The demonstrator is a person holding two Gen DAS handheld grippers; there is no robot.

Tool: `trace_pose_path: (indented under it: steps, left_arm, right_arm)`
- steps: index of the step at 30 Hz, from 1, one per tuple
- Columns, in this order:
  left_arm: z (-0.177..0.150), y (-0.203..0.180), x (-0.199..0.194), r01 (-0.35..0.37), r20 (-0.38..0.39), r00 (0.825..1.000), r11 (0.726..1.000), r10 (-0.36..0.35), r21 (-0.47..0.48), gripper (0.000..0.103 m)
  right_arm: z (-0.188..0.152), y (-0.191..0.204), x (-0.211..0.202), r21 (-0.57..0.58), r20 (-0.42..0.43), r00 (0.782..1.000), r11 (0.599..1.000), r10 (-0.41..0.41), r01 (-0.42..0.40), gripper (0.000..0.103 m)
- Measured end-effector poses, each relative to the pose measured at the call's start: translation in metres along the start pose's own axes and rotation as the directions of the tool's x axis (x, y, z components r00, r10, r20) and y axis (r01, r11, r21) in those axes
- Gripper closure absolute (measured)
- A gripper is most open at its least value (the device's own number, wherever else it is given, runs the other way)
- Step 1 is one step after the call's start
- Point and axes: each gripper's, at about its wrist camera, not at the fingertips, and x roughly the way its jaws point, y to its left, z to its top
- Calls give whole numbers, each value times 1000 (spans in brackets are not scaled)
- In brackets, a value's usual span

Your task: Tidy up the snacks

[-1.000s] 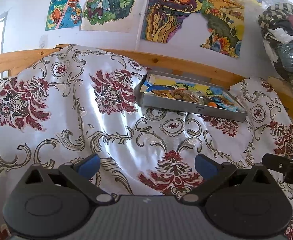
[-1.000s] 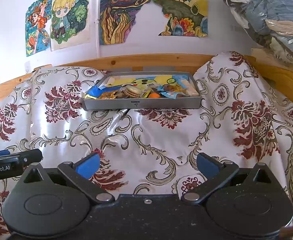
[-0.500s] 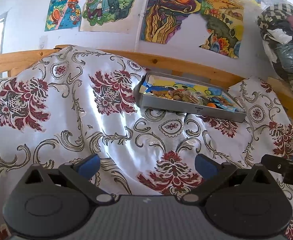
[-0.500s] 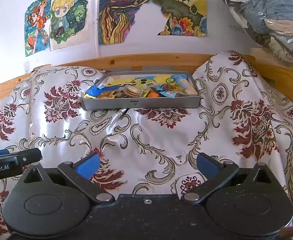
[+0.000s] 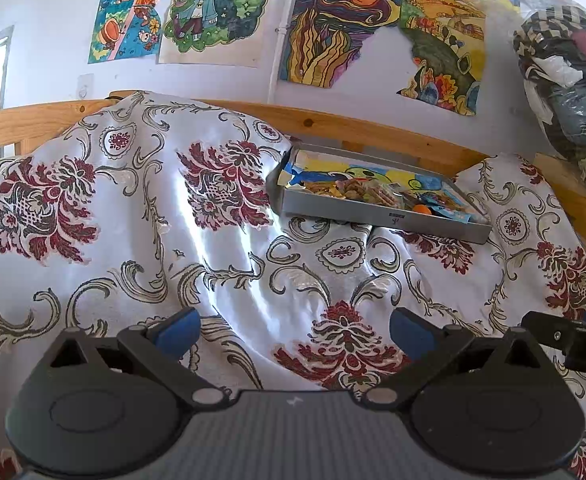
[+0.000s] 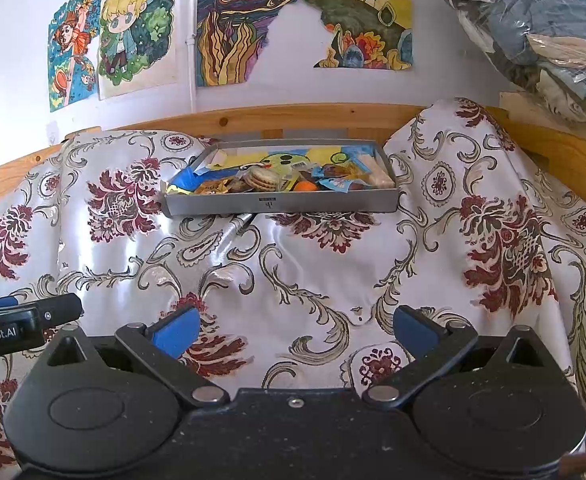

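Observation:
A shallow grey metal tray rests on the floral cloth near the wooden rail, seen also in the left wrist view as the tray. Inside lie several snacks: round biscuits, an orange ball, blue and yellow wrappers. My left gripper is open over the cloth, well short of the tray and to its left. My right gripper is open too, straight in front of the tray and far from it. Neither holds anything.
A white cloth with red flowers covers the surface and bulges at both sides. A wooden rail runs behind the tray. Posters hang on the wall. A plastic bag of clothes sits at the upper right.

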Motion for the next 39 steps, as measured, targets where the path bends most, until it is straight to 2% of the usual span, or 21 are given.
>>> trace_pose_path:
  steps: [39]
  left_arm:
    - [0, 0, 0, 0, -1, 1000, 1000, 0, 1, 0]
  right_arm:
    - [-8, 1, 1, 3, -16, 1000, 1000, -4, 4, 1]
